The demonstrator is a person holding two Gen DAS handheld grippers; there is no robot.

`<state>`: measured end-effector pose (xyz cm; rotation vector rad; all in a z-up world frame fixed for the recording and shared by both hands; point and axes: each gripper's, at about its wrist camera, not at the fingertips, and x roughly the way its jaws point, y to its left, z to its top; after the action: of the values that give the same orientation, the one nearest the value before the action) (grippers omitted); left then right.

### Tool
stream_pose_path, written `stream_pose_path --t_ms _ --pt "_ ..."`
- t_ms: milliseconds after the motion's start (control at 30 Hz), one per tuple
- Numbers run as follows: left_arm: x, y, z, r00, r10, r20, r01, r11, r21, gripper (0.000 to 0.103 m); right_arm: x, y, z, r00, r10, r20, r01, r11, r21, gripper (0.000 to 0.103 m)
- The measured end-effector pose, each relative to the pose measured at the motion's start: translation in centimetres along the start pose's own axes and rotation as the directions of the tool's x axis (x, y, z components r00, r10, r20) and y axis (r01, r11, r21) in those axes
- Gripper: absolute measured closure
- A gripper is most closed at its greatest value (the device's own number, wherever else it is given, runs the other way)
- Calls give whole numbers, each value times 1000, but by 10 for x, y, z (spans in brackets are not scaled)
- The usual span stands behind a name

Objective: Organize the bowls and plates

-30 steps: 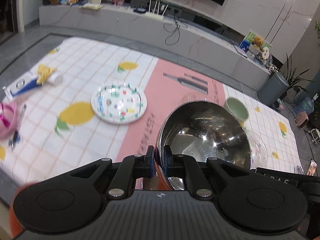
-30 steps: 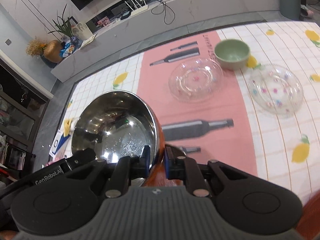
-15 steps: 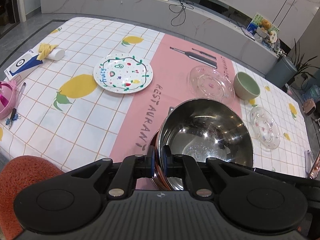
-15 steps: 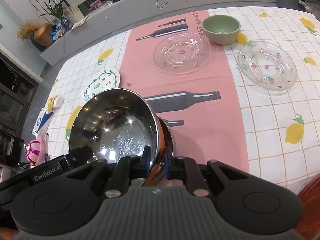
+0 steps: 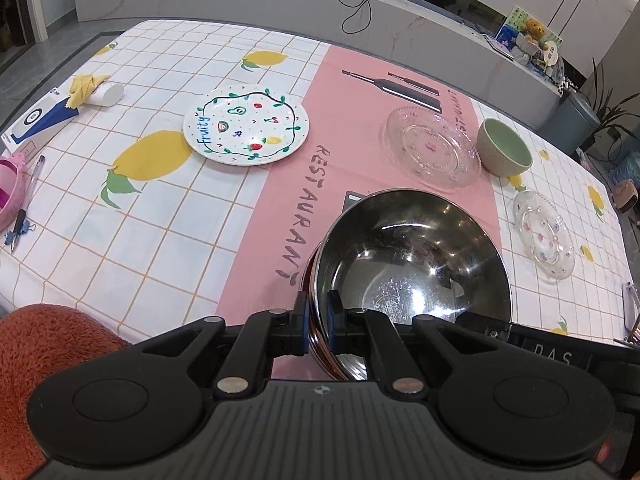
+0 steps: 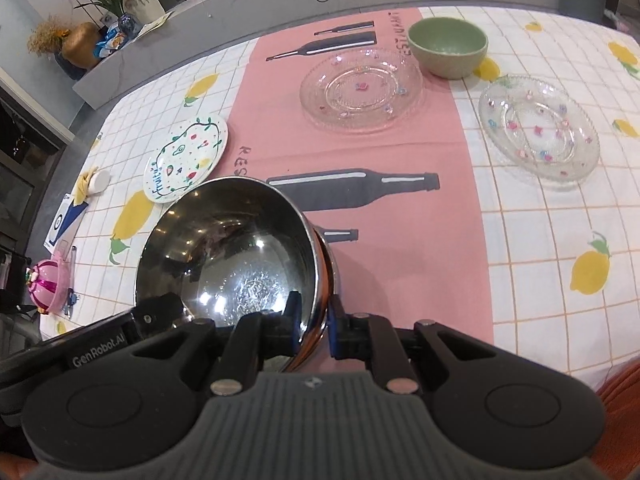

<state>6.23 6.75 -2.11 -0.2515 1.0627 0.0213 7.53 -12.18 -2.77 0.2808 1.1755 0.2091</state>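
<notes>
my left gripper (image 5: 317, 320) and right gripper (image 6: 311, 322) both pinching steel bowl (image 5: 412, 256) rim, opposite sides, bowl tilted over pink runner (image 5: 280, 184), near table edge.

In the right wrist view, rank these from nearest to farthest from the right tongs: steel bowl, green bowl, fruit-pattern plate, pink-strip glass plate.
1. steel bowl, its rim clamped in the right tongs.
2. fruit-pattern plate, beyond the bowl, to the left.
3. glass plate, farther up the pink strip.
4. green bowl, at the far edge, just behind that plate.
</notes>
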Motion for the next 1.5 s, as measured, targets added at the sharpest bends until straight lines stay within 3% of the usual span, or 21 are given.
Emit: stream_pose_path --t_ms 367,533,833,1000,1200,1500 --pt "1 1 2 1000 10 6 -11 1000 14 89 -1 4 -1 999 -23 34 25 999 -44 89" --pt "-14 3 5 997 24 77 -26 999 21 87 -9 -3 2 998 -19 61 21 999 -28 89" --pt "-8 1 6 997 10 75 -13 999 42 97 -7 -10 1 998 33 60 -34 999 13 102" --pt "-9 1 4 997 16 72 -20 999 46 95 -8 -12 1 997 40 61 -41 999 22 101" --pt "-23 -10 6 990 46 132 -62 991 120 91 -22 -21 5 993 61 98 -67 996 54 97" --pt "-43 -51 19 986 -31 162 -12 967 255 88 -46 -44 11 985 29 171 -44 995 85 93"
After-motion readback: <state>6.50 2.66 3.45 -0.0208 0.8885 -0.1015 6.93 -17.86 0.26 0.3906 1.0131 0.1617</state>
